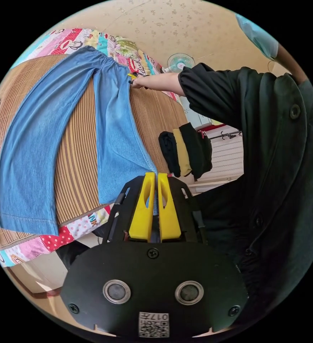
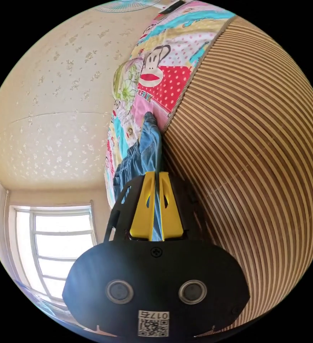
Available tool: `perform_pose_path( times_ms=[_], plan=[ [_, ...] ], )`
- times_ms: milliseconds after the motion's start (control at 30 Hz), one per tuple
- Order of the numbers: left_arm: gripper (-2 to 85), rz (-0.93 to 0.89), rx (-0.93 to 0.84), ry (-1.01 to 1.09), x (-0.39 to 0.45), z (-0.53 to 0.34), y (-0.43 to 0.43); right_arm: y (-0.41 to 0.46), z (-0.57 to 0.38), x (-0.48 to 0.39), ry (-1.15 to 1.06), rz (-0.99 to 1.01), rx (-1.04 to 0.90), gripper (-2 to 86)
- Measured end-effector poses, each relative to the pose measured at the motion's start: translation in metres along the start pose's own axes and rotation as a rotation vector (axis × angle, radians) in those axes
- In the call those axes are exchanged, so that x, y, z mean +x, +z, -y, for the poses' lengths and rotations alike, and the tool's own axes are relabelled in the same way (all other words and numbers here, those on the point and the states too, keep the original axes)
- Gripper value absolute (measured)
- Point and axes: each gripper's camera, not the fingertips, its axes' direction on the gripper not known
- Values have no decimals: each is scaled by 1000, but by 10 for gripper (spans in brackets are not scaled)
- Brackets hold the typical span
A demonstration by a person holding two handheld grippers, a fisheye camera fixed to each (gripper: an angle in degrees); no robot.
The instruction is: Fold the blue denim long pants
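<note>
Denim pants (image 1: 74, 135) lie spread on striped mat (image 1: 74, 171), left gripper view; hem corner runs from 12 o'clock into left gripper (image 1: 155, 175), jaws pressed together on it. Right gripper (image 1: 133, 76) at waistband, 11 o'clock. Right gripper view: right gripper (image 2: 155, 175) pinches bunched waistband, denim extending toward 12 o'clock beside the mat (image 2: 253, 160).

My yellow-jawed tool (image 1: 155, 175) grips light blue denim pants (image 1: 38, 150) over a brown striped mat (image 2: 256, 160); the quilt (image 2: 163, 71) looks cartoon-printed, perhaps patchwork.
</note>
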Motion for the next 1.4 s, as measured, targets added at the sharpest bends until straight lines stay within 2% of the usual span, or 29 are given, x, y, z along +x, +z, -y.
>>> perform_pose_path(
  times_ms=[167,267,400,467,600,733,900,1000,1400],
  plan=[
    [-10,-35,-20,-19,-2,-4,-43,19,-11,-96,-299,-284,-22,13],
    [-10,-66,-49,-25,-7,-9,-76,40,-24,-152,-424,-312,-25,11],
    [-10,-163,-38,-51,-40,-21,-130,76,-51,-214,-477,-361,-2,10],
    [-10,-192,-36,-112,-68,-28,-155,97,-66,-235,-496,-396,2,10],
    [-10,-327,94,-251,-130,-43,-220,151,-97,-274,-489,-453,5,10],
    [-9,-245,168,-356,-172,-52,-273,197,-119,-304,-466,-474,36,11],
    [-9,-225,200,-389,-221,-54,-307,271,-145,-336,-456,-458,20,12],
    [-9,-191,231,-435,-245,-55,-322,310,-159,-351,-494,-521,-2,13],
    [-7,-138,298,-503,-285,-65,-354,375,-191,-351,-417,-581,2,25]
  ],
)
